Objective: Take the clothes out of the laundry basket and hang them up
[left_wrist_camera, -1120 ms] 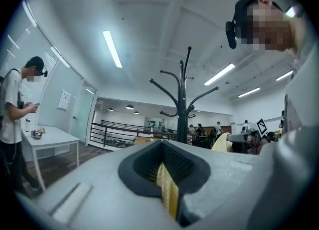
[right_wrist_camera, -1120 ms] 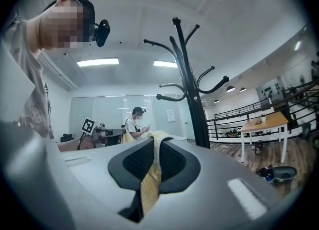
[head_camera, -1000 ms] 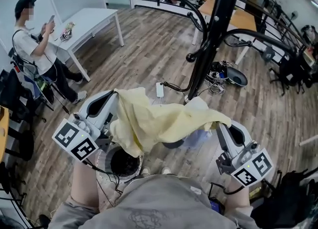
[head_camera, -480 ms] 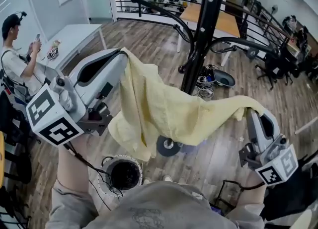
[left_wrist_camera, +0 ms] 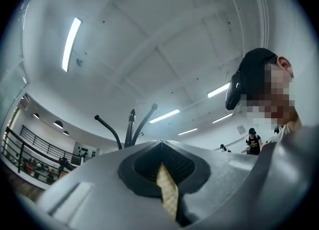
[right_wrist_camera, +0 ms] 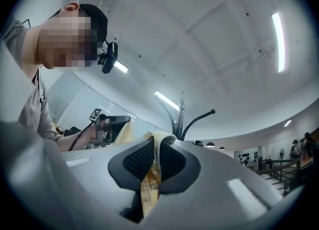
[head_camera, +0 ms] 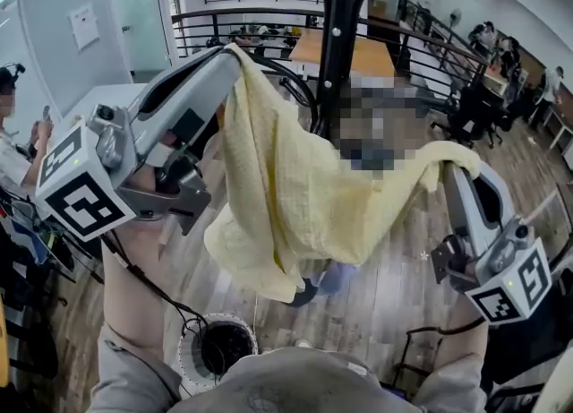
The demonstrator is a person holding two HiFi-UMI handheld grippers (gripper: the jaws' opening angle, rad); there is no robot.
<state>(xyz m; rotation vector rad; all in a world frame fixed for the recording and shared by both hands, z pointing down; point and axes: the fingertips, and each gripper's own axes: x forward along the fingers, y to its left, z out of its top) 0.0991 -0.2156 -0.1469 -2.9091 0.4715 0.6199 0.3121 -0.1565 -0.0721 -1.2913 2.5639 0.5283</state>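
Observation:
A pale yellow garment (head_camera: 295,196) hangs spread between my two grippers in the head view, its loose end drooping low in the middle. My left gripper (head_camera: 235,51) is shut on its upper left corner, held high beside the black coat rack pole (head_camera: 338,35). The right gripper (head_camera: 457,165) is shut on the other end, lower and to the right. A strip of the garment (left_wrist_camera: 168,194) is pinched in the left gripper (left_wrist_camera: 161,144) in its own view. The right gripper (right_wrist_camera: 158,141) likewise clamps the garment (right_wrist_camera: 149,184). The round laundry basket (head_camera: 215,348) stands on the floor below.
The coat rack's curved arms (left_wrist_camera: 130,124) rise just beyond both grippers, also seen as hooks (right_wrist_camera: 197,119) in the right gripper view. A person (head_camera: 11,133) stands at far left near a white table (head_camera: 98,98). Railings and desks lie behind the rack.
Both grippers have risen with the yellow garment, from just above the basket to the height of the rack's arms. The left has climbed higher and tilted upward.

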